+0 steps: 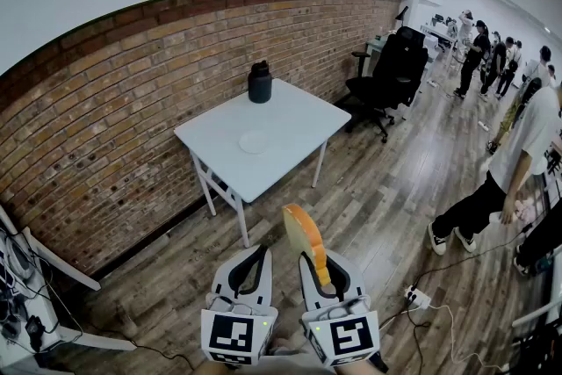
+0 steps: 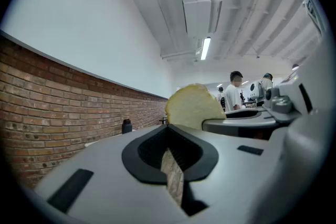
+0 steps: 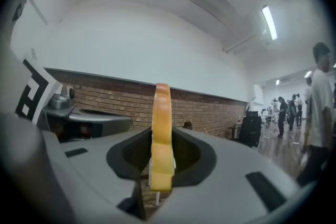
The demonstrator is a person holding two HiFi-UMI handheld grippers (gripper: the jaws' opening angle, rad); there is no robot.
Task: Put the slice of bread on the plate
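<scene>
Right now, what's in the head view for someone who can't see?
The right gripper holds a slice of bread upright, short of a white table with a plate and a dark container. The left gripper is shut, empty.

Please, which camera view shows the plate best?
The head view: the plate lies whole and uncovered on the white table. Neither gripper view shows it; there the jaws fill the foreground, and the right one shows the bread slice edge-on.

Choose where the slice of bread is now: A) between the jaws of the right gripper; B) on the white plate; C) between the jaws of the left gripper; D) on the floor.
A: the slice of bread stands upright, clamped in the right gripper, well short of the plate on the table.
</scene>
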